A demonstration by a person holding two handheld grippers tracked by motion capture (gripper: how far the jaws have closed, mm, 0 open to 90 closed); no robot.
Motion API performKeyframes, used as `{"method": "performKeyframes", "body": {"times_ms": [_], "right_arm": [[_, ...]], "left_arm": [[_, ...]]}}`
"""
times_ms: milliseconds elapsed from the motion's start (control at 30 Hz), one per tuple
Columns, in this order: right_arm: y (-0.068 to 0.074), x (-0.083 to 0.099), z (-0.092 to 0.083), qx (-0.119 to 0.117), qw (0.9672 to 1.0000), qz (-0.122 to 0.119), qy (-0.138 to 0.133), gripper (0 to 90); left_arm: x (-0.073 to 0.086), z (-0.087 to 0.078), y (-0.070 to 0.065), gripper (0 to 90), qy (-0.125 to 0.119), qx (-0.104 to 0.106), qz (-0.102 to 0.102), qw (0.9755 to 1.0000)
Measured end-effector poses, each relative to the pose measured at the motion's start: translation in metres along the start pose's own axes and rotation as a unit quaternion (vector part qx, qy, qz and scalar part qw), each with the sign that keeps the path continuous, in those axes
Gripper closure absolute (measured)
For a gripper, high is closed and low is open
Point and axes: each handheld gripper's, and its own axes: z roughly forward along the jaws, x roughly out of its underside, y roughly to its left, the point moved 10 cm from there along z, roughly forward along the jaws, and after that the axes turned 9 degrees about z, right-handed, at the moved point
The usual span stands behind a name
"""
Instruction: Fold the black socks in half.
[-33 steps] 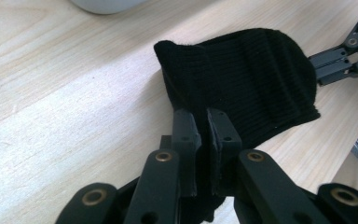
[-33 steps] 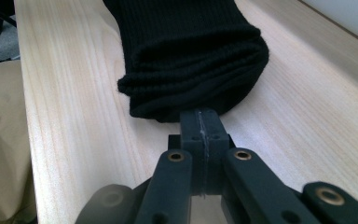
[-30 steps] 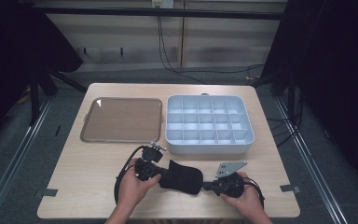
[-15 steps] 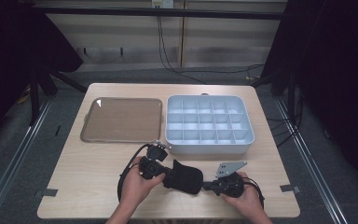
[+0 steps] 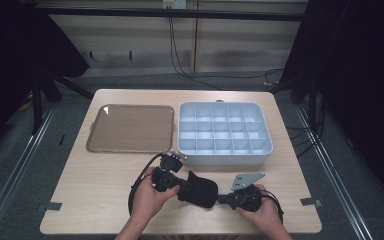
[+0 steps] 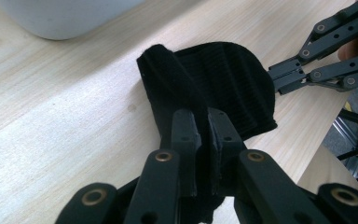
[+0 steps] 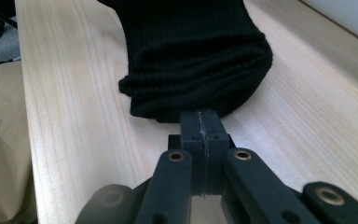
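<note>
Holding black ribbed knit sock (image 5: 198,188) at near table edge: your left gripper (image 5: 176,184) clamped on 9 o'clock end; right gripper (image 5: 224,199) fully closed, tips touching 3 o'clock end, grip unclear. Long axis 9–3.

left gripper (image 5: 180,186) clamped; right gripper (image 5: 225,199) closed

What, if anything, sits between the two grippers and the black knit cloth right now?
Nothing visible. The left gripper is shut on one edge of the black knit cloth, and the right gripper is shut with its tips at the opposite edge; whether they pinch fabric is unclear.
</note>
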Motion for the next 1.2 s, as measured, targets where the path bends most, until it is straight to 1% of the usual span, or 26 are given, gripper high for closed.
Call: {"method": "performKeyframes", "body": {"times_ms": [33,100,133,200,233,267,333,400,533,600,733,767,833,967,1000,1067,1100,1200], "right_arm": [[0.000,0.000,0.000,0.000,1.0000,-0.001,0.000,90.0],[0.000,0.000,0.000,0.000,1.0000,0.000,0.000,90.0],[0.000,0.000,0.000,-0.001,1.0000,0.001,0.000,90.0],[0.000,0.000,0.000,-0.001,1.0000,0.001,0.000,90.0],[0.000,0.000,0.000,-0.001,1.0000,0.000,0.000,90.0],[0.000,0.000,0.000,-0.001,1.0000,0.001,0.000,90.0],[0.000,0.000,0.000,-0.001,1.0000,-0.001,0.000,90.0],[0.000,0.000,0.000,-0.001,1.0000,0.001,0.000,90.0],[0.000,0.000,0.000,-0.002,1.0000,0.001,0.000,90.0],[0.000,0.000,0.000,-0.002,1.0000,0.000,0.001,90.0],[0.001,0.000,0.000,-0.002,1.0000,0.000,0.001,90.0],[0.001,0.000,0.000,-0.002,1.0000,0.001,0.001,90.0],[0.001,0.000,0.001,-0.004,1.0000,0.000,0.000,90.0],[0.001,0.000,0.001,-0.003,1.0000,0.000,0.000,90.0],[0.001,0.000,0.001,-0.003,1.0000,0.000,0.000,90.0],[0.001,0.000,0.001,-0.003,1.0000,-0.001,0.000,90.0],[0.001,0.000,0.001,-0.003,1.0000,0.000,0.001,90.0],[0.001,0.000,0.001,-0.003,1.0000,-0.001,0.000,90.0]], "left_arm": [[-0.001,0.001,-0.001,82.7,-0.004,0.000,-0.004,1.0000],[-0.003,0.001,-0.003,82.7,-0.005,0.002,-0.003,1.0000],[-0.003,0.002,-0.003,82.7,-0.001,0.003,0.000,1.0000],[-0.004,0.003,-0.004,82.7,-0.003,0.005,0.000,1.0000],[-0.004,0.003,-0.004,82.7,0.000,0.007,0.006,1.0000],[-0.004,0.003,-0.005,82.7,0.000,0.006,0.004,1.0000],[-0.005,0.004,-0.006,82.7,0.002,0.007,0.008,0.9999],[-0.006,0.005,-0.007,82.7,0.001,0.008,0.006,0.9999],[-0.007,0.005,-0.008,82.7,0.005,0.010,0.011,0.9999],[-0.008,0.006,-0.008,82.7,0.001,0.010,0.010,0.9999],[-0.008,0.007,-0.007,82.7,0.003,0.012,0.009,0.9999],[-0.009,0.008,-0.008,82.7,-0.001,0.011,0.003,0.9999],[-0.009,0.008,-0.008,82.7,0.002,0.012,0.010,0.9999],[-0.010,0.009,-0.011,82.8,0.005,0.013,0.014,0.9998],[-0.011,0.009,-0.012,82.8,0.003,0.014,0.011,0.9998],[-0.012,0.009,-0.013,82.8,0.003,0.013,0.017,0.9998],[-0.012,0.009,-0.014,82.8,0.003,0.017,0.018,0.9997],[-0.014,0.010,-0.016,82.8,0.004,0.016,0.016,0.9997]]}}
